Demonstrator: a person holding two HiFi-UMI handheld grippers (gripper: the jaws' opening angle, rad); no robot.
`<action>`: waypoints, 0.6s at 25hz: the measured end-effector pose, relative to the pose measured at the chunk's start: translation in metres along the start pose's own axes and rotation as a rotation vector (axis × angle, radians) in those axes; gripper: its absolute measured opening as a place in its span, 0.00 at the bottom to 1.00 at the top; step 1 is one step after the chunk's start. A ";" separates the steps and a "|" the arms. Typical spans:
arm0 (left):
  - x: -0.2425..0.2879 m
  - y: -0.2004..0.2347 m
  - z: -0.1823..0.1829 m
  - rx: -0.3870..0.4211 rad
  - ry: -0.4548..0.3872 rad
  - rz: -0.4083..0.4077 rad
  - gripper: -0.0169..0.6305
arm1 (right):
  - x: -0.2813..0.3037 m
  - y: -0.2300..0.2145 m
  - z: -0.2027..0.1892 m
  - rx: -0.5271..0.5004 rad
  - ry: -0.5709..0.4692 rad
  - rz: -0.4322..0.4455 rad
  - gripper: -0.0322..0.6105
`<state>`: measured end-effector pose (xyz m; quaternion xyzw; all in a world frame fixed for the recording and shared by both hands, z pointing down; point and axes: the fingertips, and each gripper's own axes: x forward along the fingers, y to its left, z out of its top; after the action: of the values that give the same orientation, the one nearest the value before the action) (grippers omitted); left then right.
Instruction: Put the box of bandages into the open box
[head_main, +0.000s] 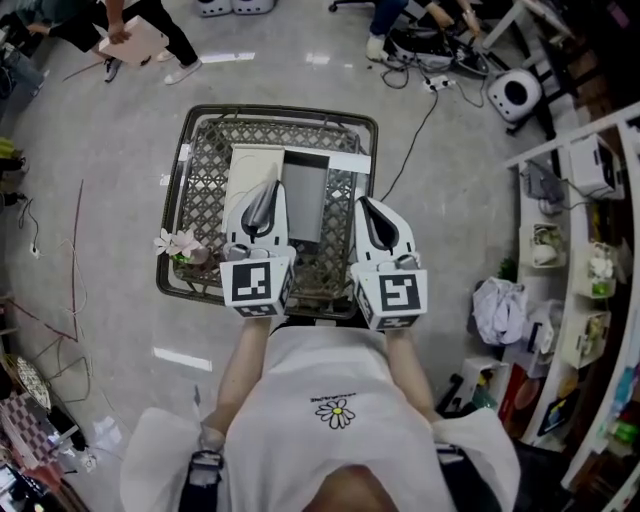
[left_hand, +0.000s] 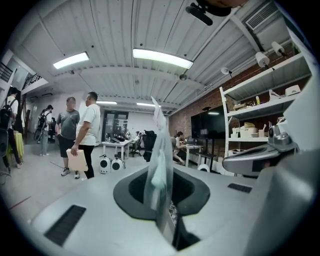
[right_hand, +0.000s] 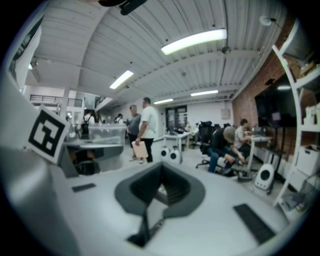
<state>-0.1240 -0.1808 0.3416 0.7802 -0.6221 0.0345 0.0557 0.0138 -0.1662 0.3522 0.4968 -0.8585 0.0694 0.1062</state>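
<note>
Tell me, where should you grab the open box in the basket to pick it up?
Probably the long wall nearer the right gripper, pinched from above, one jaw inside and one outside. The open box lies flat with its top open, and the rim of the wire basket blocks a sideways approach. That gripper is shut and empty; the left gripper holds clear plastic.

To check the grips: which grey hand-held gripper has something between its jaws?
The left hand-held gripper: it pinches a thin translucent plastic strip; the right hand-held gripper is shut, empty.
</note>
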 end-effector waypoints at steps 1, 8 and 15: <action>0.003 0.000 -0.005 -0.018 0.021 -0.011 0.09 | 0.000 -0.001 -0.001 0.002 0.004 -0.004 0.10; 0.022 0.007 -0.049 -0.058 0.190 -0.005 0.06 | 0.003 -0.003 -0.013 0.044 0.048 -0.007 0.10; 0.040 -0.002 -0.082 0.011 0.290 -0.058 0.06 | 0.007 -0.011 -0.039 0.041 0.103 -0.012 0.10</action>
<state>-0.1119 -0.2080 0.4281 0.7848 -0.5847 0.1485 0.1419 0.0243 -0.1689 0.3918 0.4996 -0.8474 0.1117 0.1406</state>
